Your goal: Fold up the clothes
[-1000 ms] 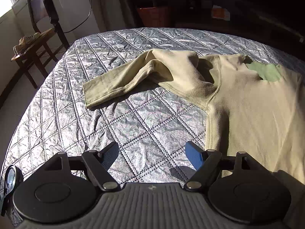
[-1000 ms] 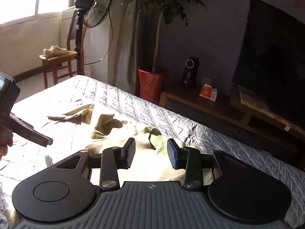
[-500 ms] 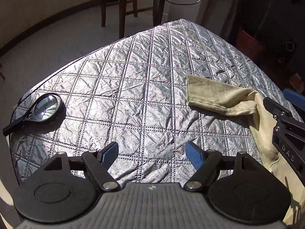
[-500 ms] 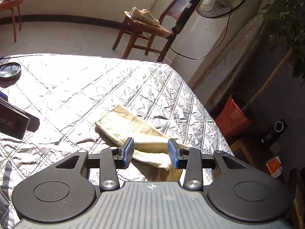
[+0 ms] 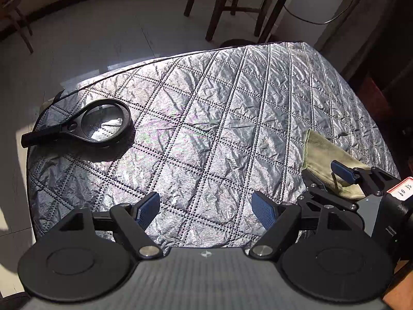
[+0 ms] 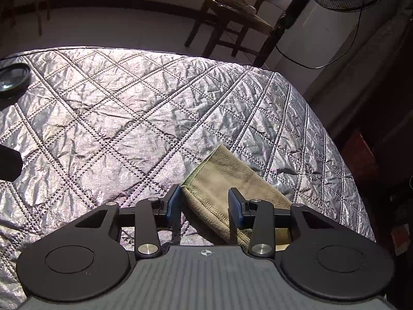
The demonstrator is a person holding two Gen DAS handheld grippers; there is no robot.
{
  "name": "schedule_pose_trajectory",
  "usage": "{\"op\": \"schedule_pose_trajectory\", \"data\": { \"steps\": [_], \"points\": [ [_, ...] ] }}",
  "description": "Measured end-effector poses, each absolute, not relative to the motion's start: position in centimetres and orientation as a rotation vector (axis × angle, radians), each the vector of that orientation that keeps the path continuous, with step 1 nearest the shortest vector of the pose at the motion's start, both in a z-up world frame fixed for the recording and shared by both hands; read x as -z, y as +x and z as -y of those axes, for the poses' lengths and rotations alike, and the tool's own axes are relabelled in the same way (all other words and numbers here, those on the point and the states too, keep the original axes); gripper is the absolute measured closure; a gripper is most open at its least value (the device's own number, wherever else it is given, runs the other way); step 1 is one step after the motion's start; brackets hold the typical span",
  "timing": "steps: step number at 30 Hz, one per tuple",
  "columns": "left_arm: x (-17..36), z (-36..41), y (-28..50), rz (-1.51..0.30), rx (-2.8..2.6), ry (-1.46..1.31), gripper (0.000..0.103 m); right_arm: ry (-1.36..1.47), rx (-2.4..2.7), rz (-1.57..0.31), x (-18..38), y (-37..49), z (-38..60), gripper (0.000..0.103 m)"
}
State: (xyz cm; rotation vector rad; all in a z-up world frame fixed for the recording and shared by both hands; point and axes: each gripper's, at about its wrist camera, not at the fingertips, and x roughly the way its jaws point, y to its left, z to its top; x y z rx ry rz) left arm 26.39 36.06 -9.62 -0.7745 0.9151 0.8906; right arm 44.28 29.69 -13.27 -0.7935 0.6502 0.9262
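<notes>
Right wrist: sleeve [image 6: 232, 180] long axis diagonal, cuff pointing upper left.

At five o'clock in the right wrist view, the garment sleeve [image 6: 227, 180] is running under the right gripper [image 6: 205, 206], hiding the rest of the garment. At nine o'clock, the frame's edge is cutting off the magnifying glass [image 6: 13, 78]. In the left wrist view, the right gripper's body is covering the sleeve's near end at four o'clock.

quilted bed [image 5: 206, 118], sleeve [image 6: 227, 175], magnifying glass [image 5: 98, 124]
</notes>
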Motion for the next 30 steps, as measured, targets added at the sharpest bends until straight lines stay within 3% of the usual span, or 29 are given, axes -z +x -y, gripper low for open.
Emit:
{"op": "schedule_pose_trajectory", "data": {
  "steps": [1,5,11,16,24,30],
  "points": [
    [9.6,-36.1,26.4,-0.914,-0.890,-0.778,0.028,-0.785,-0.922,-0.666,13.1,44.4,-29.8,0.101],
    [9.7,-36.1,26.4,-0.915,-0.883,-0.779,0.028,-0.582,-0.934,-0.699,10.0,45.2,-29.0,0.101],
    [10.0,-35.9,26.6,-0.935,-0.869,-0.790,0.027,-0.157,-0.847,-0.613,-1.0,49.6,-23.8,0.101],
    [9.7,-34.9,27.1,-0.934,-0.842,-0.765,0.027,0.103,-0.753,-0.543,-6.6,50.2,-16.5,0.101],
    [9.9,-32.3,28.7,-0.970,-0.764,-0.701,0.027,0.327,-0.462,-0.526,-6.0,47.5,-4.3,0.101],
    [9.5,-29.3,29.9,-0.978,-0.681,-0.621,0.027,0.448,-0.196,-0.498,-4.1,40.0,4.9,0.101]
  ]
}}
